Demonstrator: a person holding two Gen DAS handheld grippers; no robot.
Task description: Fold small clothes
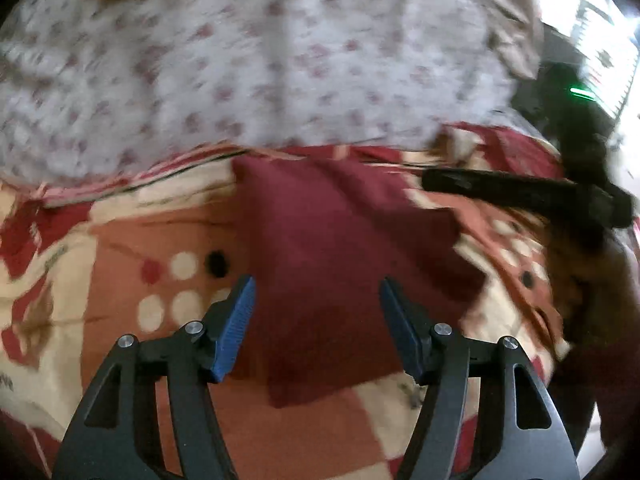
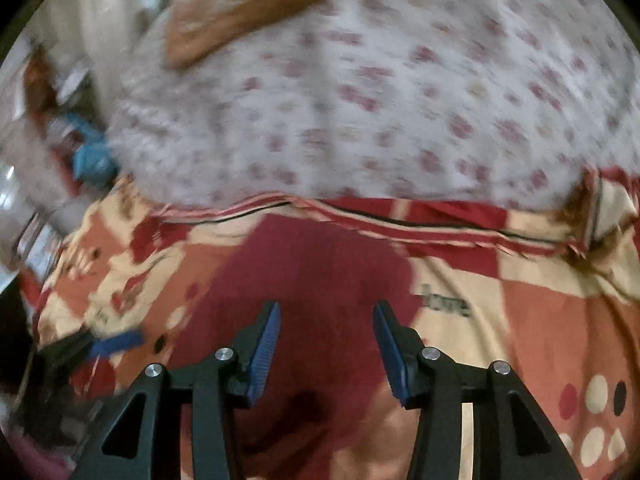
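A small dark red cloth [image 1: 344,248] lies flat on the patterned bedspread [image 1: 120,240], with straight folded edges. My left gripper [image 1: 316,316] hovers over its near part, jaws open and nothing pressed between the blue pads. From the right, one black finger [image 1: 500,188] of my right gripper reaches over the cloth's far right corner. In the right wrist view the same dark red cloth [image 2: 320,264] spreads under my right gripper [image 2: 326,320], which is open with nothing in it. At the far left a blue pad [image 2: 116,342] of the left gripper shows, blurred.
A white sheet with small red flowers [image 1: 240,80] covers the bed beyond the bedspread's striped hem [image 2: 400,216]. An orange-brown cloth [image 2: 248,8] lies on it at the back. The bed's edge and room clutter, with something blue [image 2: 92,152], are at the left.
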